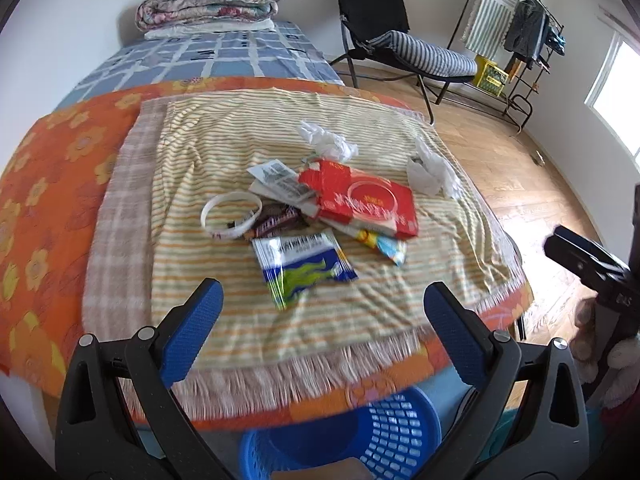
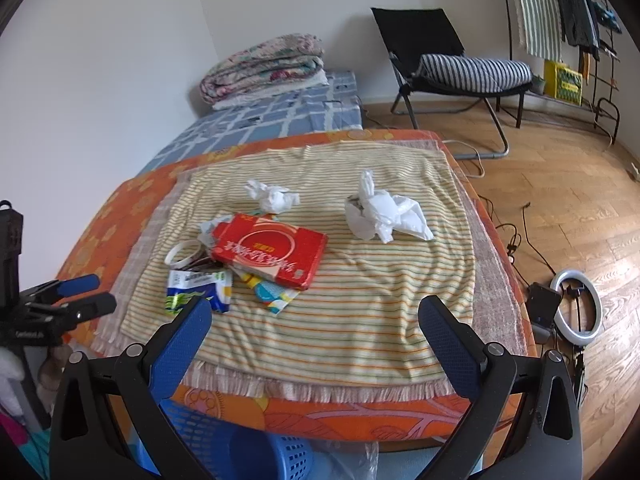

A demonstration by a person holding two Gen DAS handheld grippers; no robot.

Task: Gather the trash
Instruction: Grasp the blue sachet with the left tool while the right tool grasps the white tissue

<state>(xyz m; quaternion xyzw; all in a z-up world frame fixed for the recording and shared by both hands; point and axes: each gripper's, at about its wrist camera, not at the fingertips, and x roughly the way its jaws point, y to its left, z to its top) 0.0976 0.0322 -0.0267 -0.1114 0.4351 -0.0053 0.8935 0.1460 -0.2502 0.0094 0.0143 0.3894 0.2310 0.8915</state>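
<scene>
Nearest, a blue basket [image 1: 340,444] sits below the table's front edge, the likely bin. Above it both claws gape wide and hold nothing: the left gripper [image 1: 322,312] hovers over the fringed edge of the striped cloth [image 1: 224,144], the right gripper [image 2: 314,332] likewise.

The trash lies mid-table in 1 heap. The blue-and-white sachet [image 1: 302,266] is closest, with a dark candy wrapper [image 1: 276,220] and a white ring [image 1: 230,214] just behind, and a red box [image 1: 364,200] resting on papers. Farther back lie 2 crumpled white wads [image 1: 328,140] [image 2: 384,212].

Risks, as I judge them: the flat sachet may slip the pads, or the fingers may pinch the loose cloth and drag the whole heap. Lifting the box could scatter what it overlaps. A light wad could miss the basket.
</scene>
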